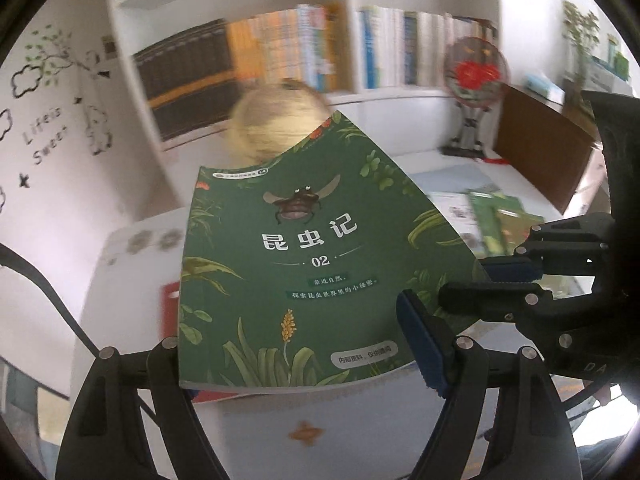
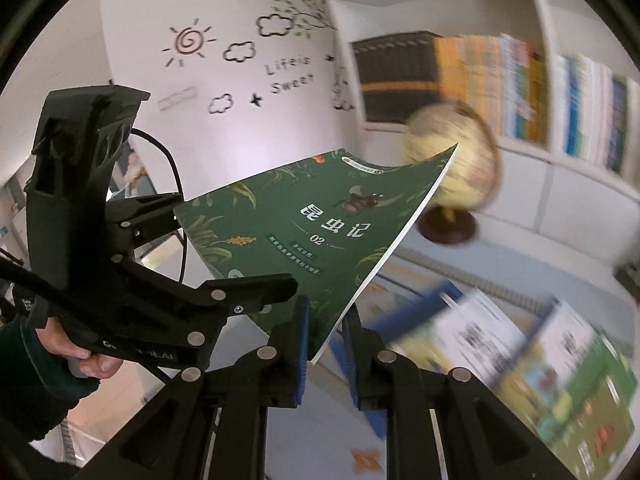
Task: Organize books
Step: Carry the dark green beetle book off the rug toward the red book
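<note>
Right gripper point(image 2: 326, 344) is pinching the thin green paperback book's point(image 2: 304, 220) corner while left gripper point(image 1: 304, 360) is clamping its width; keep it level when shelving.

Globe point(image 1: 276, 120) half hidden behind green book point(image 1: 304, 272) — shelf spines point(image 1: 400, 48) blurred, unreadable.

1. A green book point(image 1: 304, 272) with a beetle on its cover is filling the middle of the frame, lifted above a white table point(image 1: 360, 420).
2. The left gripper point(image 1: 308, 364) is reaching up from the bottom edge, its fingers standing on either side of the book's lower part; whether the pads are pressing cannot be told.
3. The right gripper point(image 1: 496, 276) is coming in from the right, pinching the book's right edge.
4. A globe point(image 1: 276, 124) is showing blurred behind the book's top.
5. A white bookshelf point(image 1: 348, 28) full of books is spanning the upper frame.
</note>
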